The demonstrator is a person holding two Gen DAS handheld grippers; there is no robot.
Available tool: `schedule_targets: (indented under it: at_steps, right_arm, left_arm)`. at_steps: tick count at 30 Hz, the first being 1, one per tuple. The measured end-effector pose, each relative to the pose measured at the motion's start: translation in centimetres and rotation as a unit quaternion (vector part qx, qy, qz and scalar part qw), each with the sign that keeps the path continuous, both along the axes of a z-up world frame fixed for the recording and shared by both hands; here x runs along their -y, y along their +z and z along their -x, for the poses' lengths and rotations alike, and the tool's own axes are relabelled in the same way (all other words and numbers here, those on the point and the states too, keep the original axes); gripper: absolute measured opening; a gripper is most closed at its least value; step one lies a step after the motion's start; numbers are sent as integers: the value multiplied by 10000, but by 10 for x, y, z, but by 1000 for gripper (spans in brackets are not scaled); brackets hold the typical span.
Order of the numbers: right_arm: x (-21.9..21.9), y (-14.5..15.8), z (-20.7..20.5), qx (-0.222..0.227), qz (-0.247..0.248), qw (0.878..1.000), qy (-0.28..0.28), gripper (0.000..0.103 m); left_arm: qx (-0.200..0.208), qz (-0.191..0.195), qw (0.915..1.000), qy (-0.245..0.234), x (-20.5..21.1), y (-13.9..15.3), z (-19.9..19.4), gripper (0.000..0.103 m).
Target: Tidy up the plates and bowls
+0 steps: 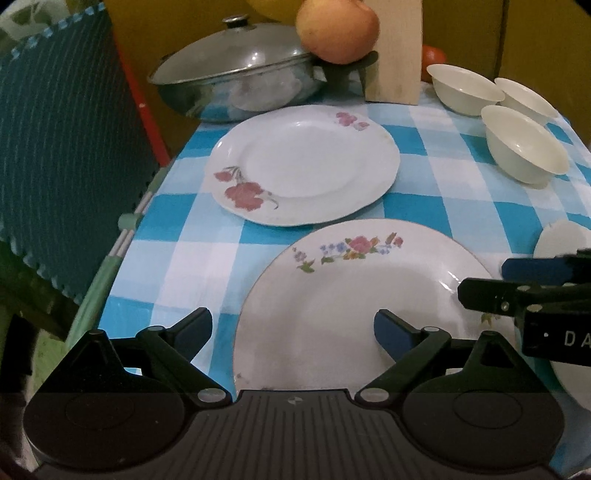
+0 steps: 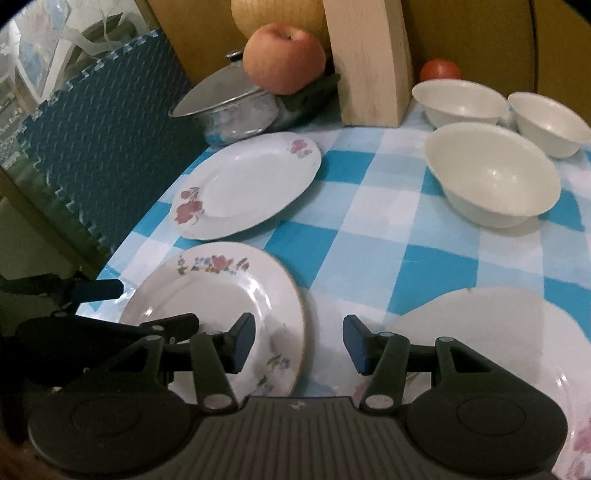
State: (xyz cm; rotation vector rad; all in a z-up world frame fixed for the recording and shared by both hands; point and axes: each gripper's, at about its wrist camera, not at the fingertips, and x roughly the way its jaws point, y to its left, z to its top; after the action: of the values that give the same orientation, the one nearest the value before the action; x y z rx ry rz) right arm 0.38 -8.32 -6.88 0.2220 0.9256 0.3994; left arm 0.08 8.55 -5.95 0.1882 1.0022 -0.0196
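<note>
- Third plate (image 2: 517, 354), nearest of the plates to the wooden block (image 2: 373, 62)'s right side: cut off by the right and lower picture edges, partly covered by the right gripper (image 2: 299, 341); in the left wrist view only a sliver (image 1: 561, 240) shows.
- Yellow round object (image 2: 277, 14) behind the block: top cut off; identity unclear.
- Tomato (image 2: 439, 70) right of the block: lower part hidden by a bowl (image 2: 458, 99).
- Lidded pot (image 1: 236, 85) left of the block: right handle hidden behind the apple (image 1: 338, 29).
- Gold-rimmed plate (image 1: 362, 306) in front of the block: near edge hidden by the left gripper (image 1: 293, 328).
</note>
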Motion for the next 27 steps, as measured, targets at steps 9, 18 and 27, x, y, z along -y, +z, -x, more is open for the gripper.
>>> schedule_targets:
  at_steps: [9,18,27]
  right_arm:
    - [-3,1,1,-30,-100,9999,113,51]
    - [-5,1,8,-207,-474,9983,279,48]
    - [-1,-1,10,-301,-619,9975,171,32]
  left_arm:
    - [-151,352,9985,399,-22,-1,0,98]
    - [-356,838,9957,192,-23,-4,4,98]
    - [-301,787,9963,152,-17,-5,8,99]
